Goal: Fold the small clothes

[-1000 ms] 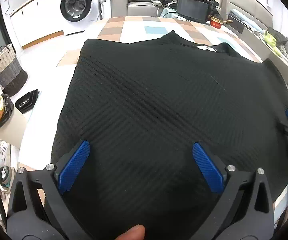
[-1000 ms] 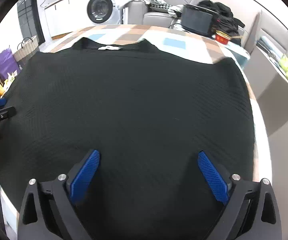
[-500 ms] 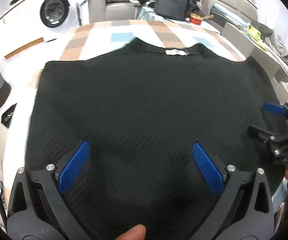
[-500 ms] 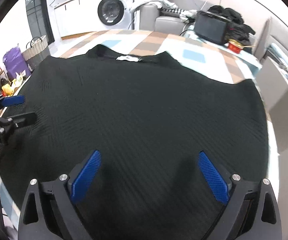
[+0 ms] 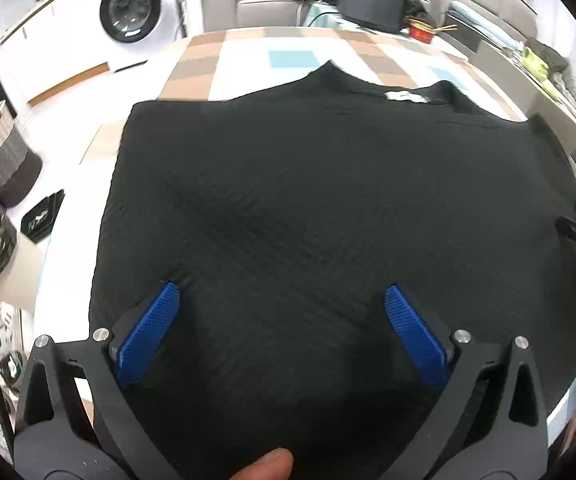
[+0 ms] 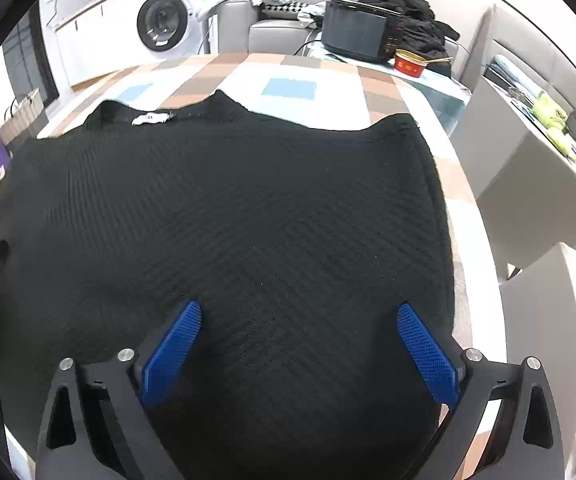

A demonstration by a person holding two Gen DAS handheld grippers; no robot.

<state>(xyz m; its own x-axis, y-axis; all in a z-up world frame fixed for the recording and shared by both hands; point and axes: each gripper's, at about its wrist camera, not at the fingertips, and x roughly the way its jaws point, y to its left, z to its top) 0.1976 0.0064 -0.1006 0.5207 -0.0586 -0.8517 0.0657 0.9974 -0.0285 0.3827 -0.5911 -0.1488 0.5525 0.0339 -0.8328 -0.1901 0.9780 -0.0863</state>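
The left gripper [image 5: 282,308] is spread wide with nothing between its ribbed blue pads [image 5: 148,336], low over the near hem of a black sweater [image 5: 319,200]. The right gripper [image 6: 299,328] is equally wide and empty over the same hem. The sweater, a diagonal-ribbed knit, lies flat on the checkered tabletop [image 6: 288,76], white neck label [image 6: 152,118] at the far edge.

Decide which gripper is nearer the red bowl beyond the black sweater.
Right. The right gripper sits over the sweater side nearer the red bowl; the left gripper is over the opposite side.
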